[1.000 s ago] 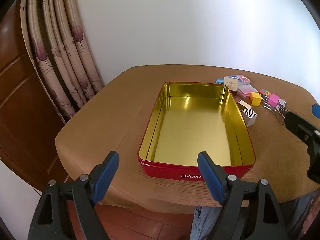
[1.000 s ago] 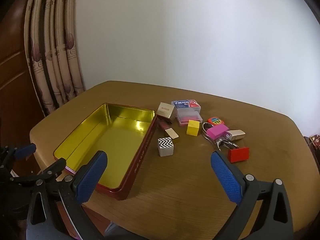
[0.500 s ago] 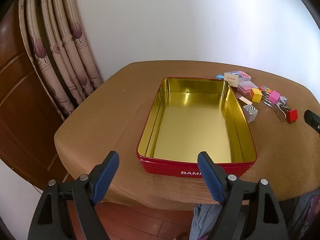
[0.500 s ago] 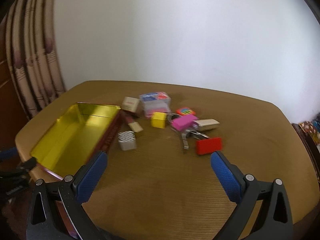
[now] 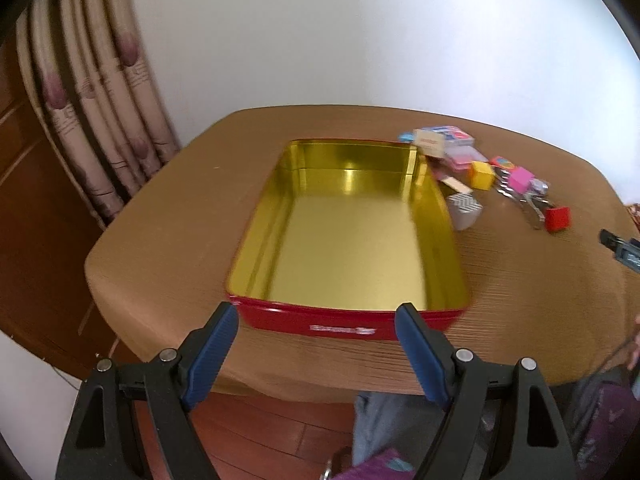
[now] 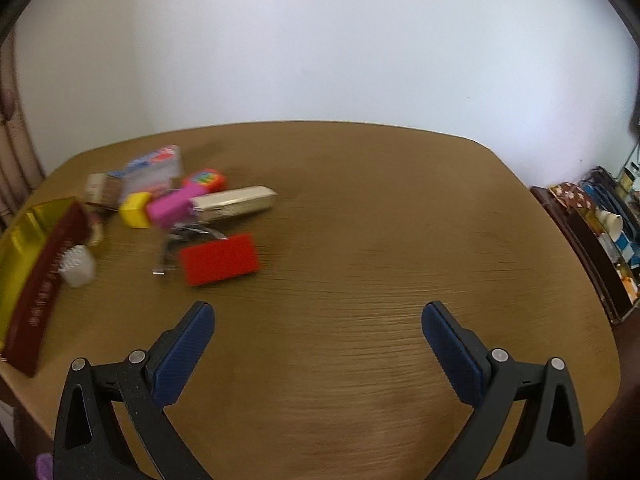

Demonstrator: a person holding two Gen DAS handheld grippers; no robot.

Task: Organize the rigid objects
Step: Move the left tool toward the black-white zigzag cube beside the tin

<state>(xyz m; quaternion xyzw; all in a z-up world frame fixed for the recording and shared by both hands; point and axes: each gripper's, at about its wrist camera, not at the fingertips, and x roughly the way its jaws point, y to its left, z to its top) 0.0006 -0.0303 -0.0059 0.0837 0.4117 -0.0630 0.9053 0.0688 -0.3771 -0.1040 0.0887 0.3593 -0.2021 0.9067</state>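
Observation:
A red tin (image 5: 344,326) with a gold inside lies on the round wooden table (image 5: 168,208); nothing is in it. My left gripper (image 5: 316,320) is open just in front of its near wall. To the tin's right lies a cluster of small objects: a zigzag-patterned block (image 5: 464,210), a yellow cube (image 5: 481,175), a pink block (image 5: 520,179), a red block (image 5: 558,218). In the right wrist view my right gripper (image 6: 318,316) is open over bare table, with the red block (image 6: 218,258), pink block (image 6: 168,210), yellow cube (image 6: 135,209) and a cream bar (image 6: 234,202) ahead to its left.
Patterned curtains (image 5: 92,92) and a dark wooden door stand left of the table. A low shelf with clutter (image 6: 600,224) lies beyond the table's right edge. The tin's red side (image 6: 44,280) shows at the far left of the right wrist view. Metal binder clips (image 5: 528,200) sit among the blocks.
The right gripper has swung to the right and forward, so the objects and tin slid to the left of its view. The left gripper drew slightly nearer the tin. Both stay open.

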